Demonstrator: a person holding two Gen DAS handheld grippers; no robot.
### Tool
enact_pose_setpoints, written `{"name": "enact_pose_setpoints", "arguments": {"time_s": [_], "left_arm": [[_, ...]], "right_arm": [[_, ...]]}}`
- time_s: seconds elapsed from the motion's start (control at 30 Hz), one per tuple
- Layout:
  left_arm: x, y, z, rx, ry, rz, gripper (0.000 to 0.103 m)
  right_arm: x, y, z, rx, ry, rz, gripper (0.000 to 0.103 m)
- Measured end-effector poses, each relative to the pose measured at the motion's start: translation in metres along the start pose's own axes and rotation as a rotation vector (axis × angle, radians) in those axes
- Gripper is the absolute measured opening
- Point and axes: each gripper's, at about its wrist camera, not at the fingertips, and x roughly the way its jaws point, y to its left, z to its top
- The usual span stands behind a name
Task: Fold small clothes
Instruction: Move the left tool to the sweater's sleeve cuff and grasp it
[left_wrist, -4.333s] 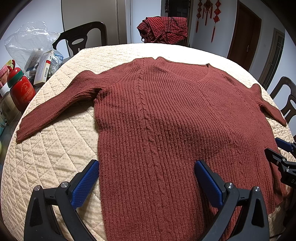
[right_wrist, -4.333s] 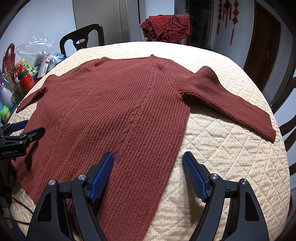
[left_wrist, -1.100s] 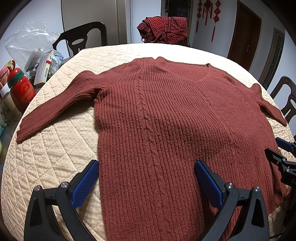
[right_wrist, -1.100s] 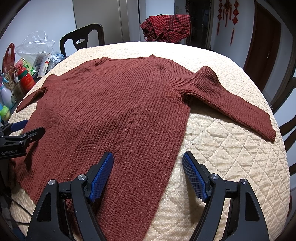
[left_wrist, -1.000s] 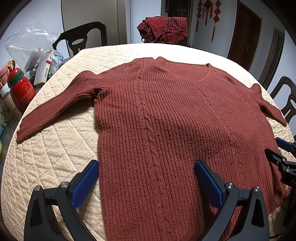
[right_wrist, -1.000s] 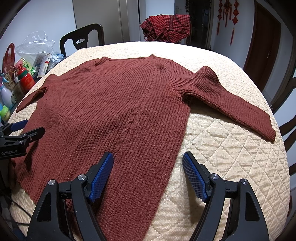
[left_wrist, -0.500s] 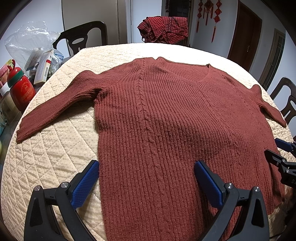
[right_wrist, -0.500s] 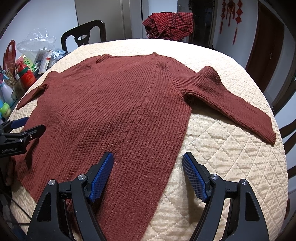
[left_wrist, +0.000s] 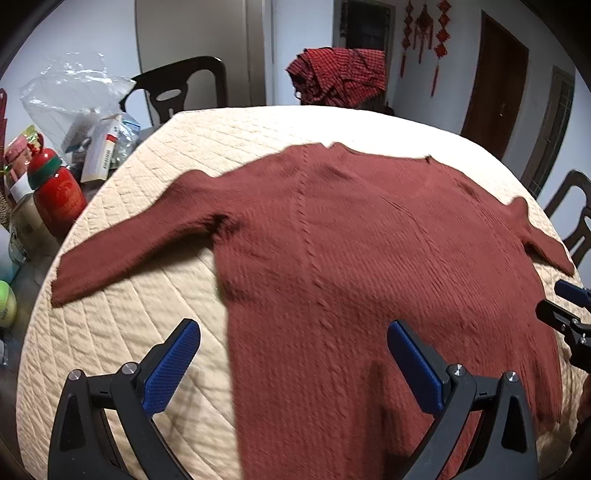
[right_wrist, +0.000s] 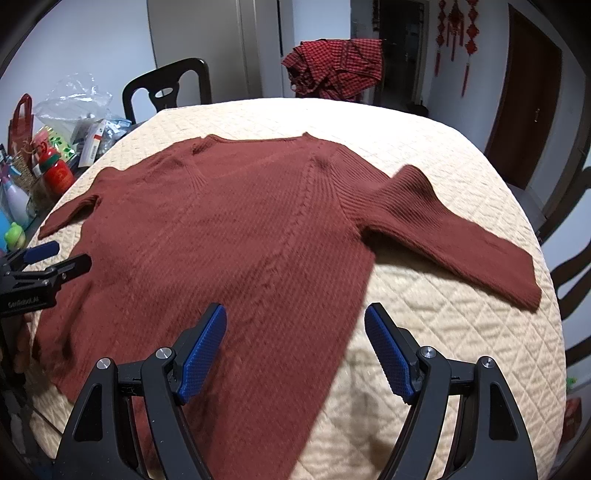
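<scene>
While both claws hang over the near hem, we've got the rust-red knit sweater (left_wrist: 369, 258) lying flat, front up, sleeves spread out to each side on the cream quilted table cover (left_wrist: 122, 332). Nothing folded yet.

Our left gripper (left_wrist: 293, 354) is spread wide and holding nothing, with its blue pads (left_wrist: 171, 363) straddling the sweater's left side edge: one pad over bare quilt, the other over the knit. Whether they touch the fabric, we can't tell. Our right gripper (right_wrist: 295, 343) is likewise released and empty, straddling the opposite side edge, one pad over knit and one over quilt.

What each camera gets that the other doesn't:
- Left wrist view shows the whole left sleeve (left_wrist: 133, 251) down to its cuff, plus the red thermos bottle (left_wrist: 57, 195) and the plastic bag (left_wrist: 70, 96) up close. It's a bit motion-blurred. The right gripper only pokes in at the right border.
- Right wrist view shows the full right sleeve (right_wrist: 454, 236) angling toward the table edge, sharper rib texture, and a green bottle cap (right_wrist: 14, 236) at the left side. The left gripper shows from the side at the left border, over the sweater's far edge.

Both views catch the red checked cloth (right_wrist: 332, 70) draped over something behind the table and a dark chair (right_wrist: 166, 88).
</scene>
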Motion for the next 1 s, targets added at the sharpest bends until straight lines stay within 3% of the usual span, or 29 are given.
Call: {"name": "enact_pose_setpoints", "arguments": {"time_s": [0.47, 0.8, 1.0], "left_arm": [[0.013, 0.063, 0.017, -0.098, -0.02, 0.133, 0.102], [0.019, 0.153, 0.008, -0.363, -0.006, 0.233, 0.097], [0.023, 0.185, 0.001, -0.455, -0.008, 0.289, 0.094]], "right_arm": [[0.023, 0.013, 0.025, -0.037, 0.014, 0.035, 0.077], [0.033, 0.013, 0.027, -0.042, 0.035, 0.065, 0.077], [0.035, 0.014, 0.029, -0.056, 0.035, 0.072, 0.077]]}}
